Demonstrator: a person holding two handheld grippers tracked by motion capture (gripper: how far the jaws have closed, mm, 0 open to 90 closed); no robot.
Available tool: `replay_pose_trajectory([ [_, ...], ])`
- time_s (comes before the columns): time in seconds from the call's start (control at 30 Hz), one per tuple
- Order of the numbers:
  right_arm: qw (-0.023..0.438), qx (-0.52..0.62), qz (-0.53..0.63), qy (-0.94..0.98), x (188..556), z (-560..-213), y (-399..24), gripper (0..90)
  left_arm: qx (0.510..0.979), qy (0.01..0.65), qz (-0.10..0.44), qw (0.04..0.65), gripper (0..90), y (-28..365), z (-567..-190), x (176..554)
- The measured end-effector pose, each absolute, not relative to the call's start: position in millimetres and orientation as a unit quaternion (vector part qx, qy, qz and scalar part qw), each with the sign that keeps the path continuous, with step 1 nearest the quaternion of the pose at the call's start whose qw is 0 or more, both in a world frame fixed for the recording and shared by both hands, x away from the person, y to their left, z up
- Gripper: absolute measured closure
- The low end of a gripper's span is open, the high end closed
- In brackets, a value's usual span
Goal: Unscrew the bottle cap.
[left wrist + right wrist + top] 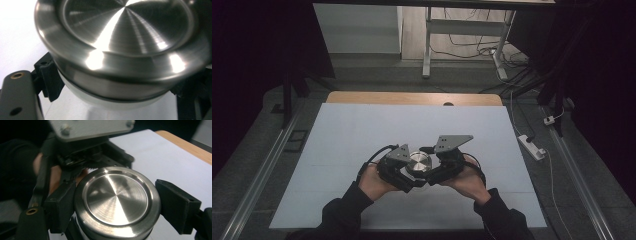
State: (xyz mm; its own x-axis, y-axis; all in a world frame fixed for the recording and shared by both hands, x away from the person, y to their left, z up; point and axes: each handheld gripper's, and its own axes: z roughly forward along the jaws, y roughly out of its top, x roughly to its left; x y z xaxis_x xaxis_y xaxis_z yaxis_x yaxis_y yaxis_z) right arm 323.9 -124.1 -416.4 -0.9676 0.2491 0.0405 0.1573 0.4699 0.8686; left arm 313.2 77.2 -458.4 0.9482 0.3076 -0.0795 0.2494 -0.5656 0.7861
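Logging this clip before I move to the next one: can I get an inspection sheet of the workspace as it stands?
Surface: white sheet over a wooden table, bare apart from the work.
Job's things: round container with a brushed steel lid and a pale body under it, between the hands.
Clutter: nothing seen on the sheet.
Grippers: left gripper shut on the pale body just below the lid; right gripper shut on the lid's rim.
Cables: black cable trails from the left gripper; loose wires and a white power strip on the floor.
Surroundings: dim room, a white desk frame beyond the table, metal rails along both sides.
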Motion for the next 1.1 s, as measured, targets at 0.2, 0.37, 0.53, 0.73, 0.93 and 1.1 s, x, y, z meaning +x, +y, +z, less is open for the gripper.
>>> replay_pose_trajectory([
  [0.2, -0.009, 0.052, 0.52, 0.852, 331.9, -418.4, -135.7, 19.2, 0.887, 0.13, 0.022, 0.442, 15.4, 73.1, -457.3, 309.5],
  [0.37, 0.021, 0.12, 0.518, 0.847, 328.0, -415.8, -133.4, 3.0, 0.884, 0.161, 0.043, 0.437, 15.4, 77.3, -457.1, 312.2],
  [0.53, 0.074, 0.196, 0.501, 0.839, 318.7, -408.0, -128.9, 4.4, 0.871, 0.21, 0.065, 0.44, 15.4, 81.1, -458.9, 314.3],
  [0.73, 0.111, 0.205, 0.491, 0.839, 308.4, -413.8, -113.9, 11.4, 0.873, 0.215, 0.073, 0.432, 15.4, 78.5, -459.5, 313.6],
  [0.93, 0.135, 0.203, 0.493, 0.835, 305.5, -416.2, -111.5, 19.2, 0.873, 0.21, 0.07, 0.435, 15.4, 78.3, -457.4, 312.3],
  [1.1, 0.104, 0.185, 0.509, 0.834, 309.2, -414.4, -117.0, 19.4, 0.872, 0.195, 0.049, 0.447, 15.4, 80.1, -456.7, 312.4],
])
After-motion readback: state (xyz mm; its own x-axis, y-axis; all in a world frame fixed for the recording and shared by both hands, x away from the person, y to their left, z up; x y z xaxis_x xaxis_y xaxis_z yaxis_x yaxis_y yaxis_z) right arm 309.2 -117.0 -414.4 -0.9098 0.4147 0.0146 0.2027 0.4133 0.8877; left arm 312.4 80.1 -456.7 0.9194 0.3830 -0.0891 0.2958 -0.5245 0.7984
